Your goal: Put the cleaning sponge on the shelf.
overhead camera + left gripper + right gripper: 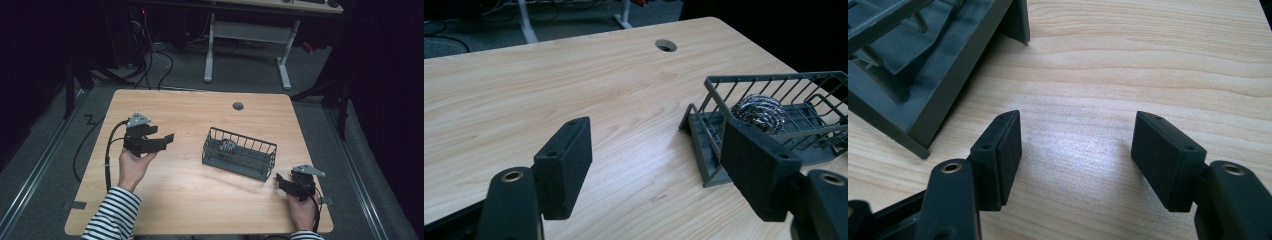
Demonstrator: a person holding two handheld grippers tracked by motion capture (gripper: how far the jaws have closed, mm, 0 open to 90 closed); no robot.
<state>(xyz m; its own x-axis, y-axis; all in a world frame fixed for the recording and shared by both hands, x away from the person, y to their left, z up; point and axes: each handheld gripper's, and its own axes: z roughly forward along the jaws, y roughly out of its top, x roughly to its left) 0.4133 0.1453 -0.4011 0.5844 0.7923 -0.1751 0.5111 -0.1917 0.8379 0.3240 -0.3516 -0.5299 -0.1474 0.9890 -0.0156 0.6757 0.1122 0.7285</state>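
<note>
1. From the high view we see the left tool (161, 140) held above the left half of the wooden worktop (190, 195), pointing toward the grey wire basket (239, 153), well apart from it.
2. The left tool view shows what the high view cannot: its jaws stand apart with nothing between them, only bare wood below.
3. That same view lets us make out the steel wool scourer (760, 113) as a coiled metal ball lying inside the basket, near its end closest to the left tool; from above it is just a small shiny lump (228, 146).
4. The right tool (283, 181) rests near the worktop's near right corner, just beside the basket's right end.
5. The right tool view shows its jaws (1075, 150) wide apart over bare wood, holding nothing, with the basket's corner (923, 100) close by.
6. The cable hole (238, 106) sits near the far edge.
</note>
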